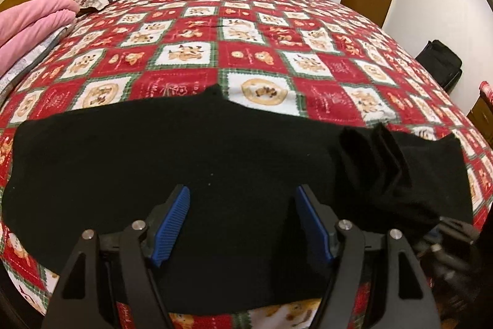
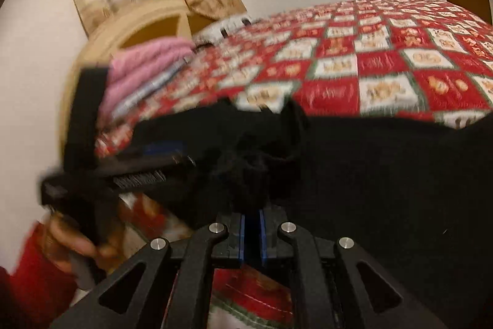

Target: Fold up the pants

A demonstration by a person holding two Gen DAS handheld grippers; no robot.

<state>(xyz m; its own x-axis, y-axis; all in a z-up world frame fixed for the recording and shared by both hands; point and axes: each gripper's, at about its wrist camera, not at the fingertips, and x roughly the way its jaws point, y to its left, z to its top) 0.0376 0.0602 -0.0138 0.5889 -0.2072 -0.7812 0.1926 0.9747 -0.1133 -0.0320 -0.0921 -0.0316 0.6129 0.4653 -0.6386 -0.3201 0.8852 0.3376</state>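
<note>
Warm indoor light, fisheye-bowed edges, right wrist view motion-blurred

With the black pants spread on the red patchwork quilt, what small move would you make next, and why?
Probably carry the right gripper, shut on bunched black fabric pants, onward across them to lay the fold; the left gripper is open above them, holding nothing.

Far quilt (image 1: 246, 30) open for passage; pink blanket stack (image 1: 34, 20) blocks headboard side; black pants (image 1: 154, 150) cover near edge.
</note>
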